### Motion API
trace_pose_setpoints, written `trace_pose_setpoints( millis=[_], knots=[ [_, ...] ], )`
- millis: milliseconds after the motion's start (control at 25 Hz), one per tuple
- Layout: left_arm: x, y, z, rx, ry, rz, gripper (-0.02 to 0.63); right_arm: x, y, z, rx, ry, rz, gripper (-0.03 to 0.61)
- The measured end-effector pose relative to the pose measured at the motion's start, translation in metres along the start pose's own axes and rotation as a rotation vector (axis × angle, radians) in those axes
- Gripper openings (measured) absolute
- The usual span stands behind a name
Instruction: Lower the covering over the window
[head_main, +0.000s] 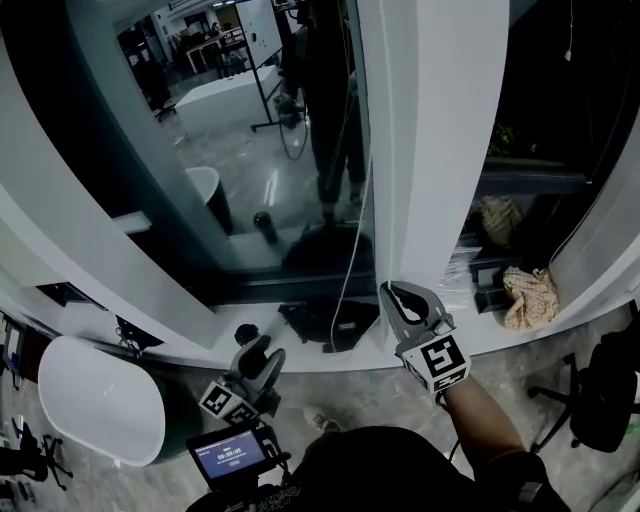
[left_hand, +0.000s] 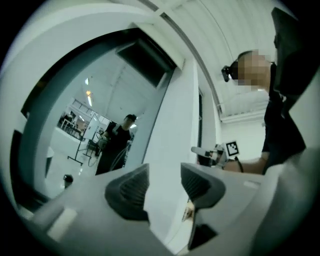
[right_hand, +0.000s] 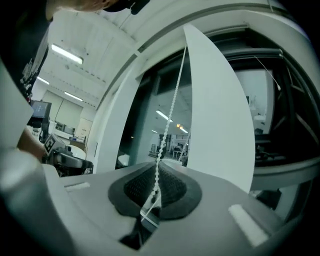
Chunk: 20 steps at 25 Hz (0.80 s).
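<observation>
The bead chain (right_hand: 170, 107) is a thin string of small white beads, evenly spaced. In the right gripper view it stands nearly upright, its length running from high above straight down into the right claw (right_hand: 154, 194). The dark ribbed pads (right_hand: 175, 190) are closed on it, and a short piece of chain shows below the pinch. It hangs at the left edge of a broad white panel (right_hand: 220, 115); I cannot tell whether that is the covering itself or a pillar.

From the head view, a strand of the bead chain (head_main: 354, 240) drops in front of the dark window glass (head_main: 250, 150), curving slightly leftward toward the sill (head_main: 180, 343). The right claw (head_main: 392, 295) sits just right of it, against the foot of the white panel (head_main: 430, 140).

The left claw (left_hand: 165, 186) stands wide, nothing between its pads, and faces the white panel (left_hand: 175, 125). In the head view, the left claw (head_main: 262, 356) is low by the sill, apart from the chain.
</observation>
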<state>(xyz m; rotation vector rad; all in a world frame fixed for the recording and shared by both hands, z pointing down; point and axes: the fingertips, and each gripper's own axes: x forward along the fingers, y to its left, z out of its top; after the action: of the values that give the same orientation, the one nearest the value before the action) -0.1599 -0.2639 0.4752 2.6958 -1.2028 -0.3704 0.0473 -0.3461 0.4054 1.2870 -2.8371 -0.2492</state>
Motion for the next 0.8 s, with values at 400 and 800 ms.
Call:
trace_pose_setpoints(
  millis=[400, 800],
  knots=[
    [0.163, -0.137, 0.121, 0.048, -0.176, -0.433, 0.141, -0.003, 0.066, -0.113, 0.151, 0.229, 0.132, 0.012],
    [0.213, -0.167, 0.16, 0.105, -0.235, -0.518, 0.127, -0.031, 0.095, -0.162, 0.197, 0.346, 0.167, 0.013]
  ],
)
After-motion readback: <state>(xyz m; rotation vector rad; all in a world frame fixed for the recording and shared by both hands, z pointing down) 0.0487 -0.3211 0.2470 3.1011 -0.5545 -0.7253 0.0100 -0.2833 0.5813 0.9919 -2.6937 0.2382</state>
